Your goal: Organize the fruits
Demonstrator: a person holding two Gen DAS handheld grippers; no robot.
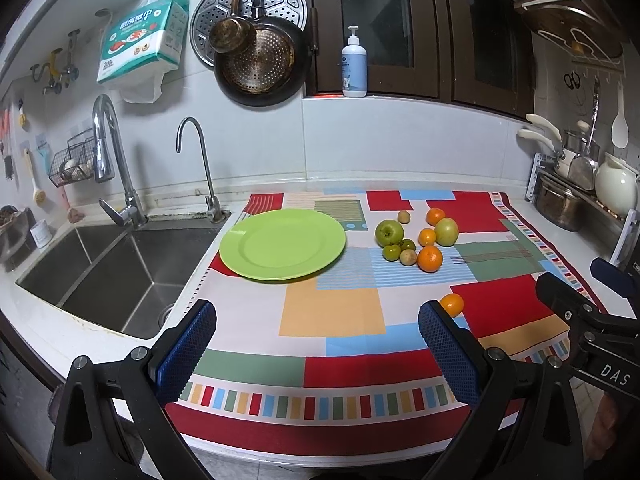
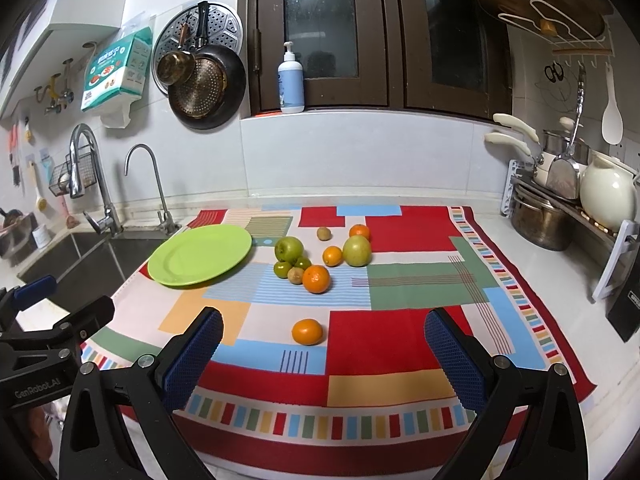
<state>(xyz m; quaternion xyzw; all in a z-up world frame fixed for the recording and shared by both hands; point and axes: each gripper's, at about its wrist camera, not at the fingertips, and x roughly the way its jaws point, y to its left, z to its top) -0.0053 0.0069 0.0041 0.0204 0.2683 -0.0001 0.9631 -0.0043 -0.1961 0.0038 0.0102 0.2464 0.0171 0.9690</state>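
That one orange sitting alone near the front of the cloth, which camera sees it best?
The right wrist view: the lone orange lies whole and unobstructed, roughly centred ahead of the open right gripper. In the left wrist view it sits off to the right, partly hidden behind a finger of the left gripper.

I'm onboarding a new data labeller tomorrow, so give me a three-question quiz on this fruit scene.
1. True or false: the round lime-green plate already holds fruit.
2. Which fruit lies apart from the cluster, nearest the grippers? A) the lone small orange mandarin B) the darker green apple C) the small brown kiwi-like fruit
3. Fill in: the left gripper and right gripper both have their blue-padded fingers ____.

Key: 1 false; 2 A; 3 open, holding nothing.
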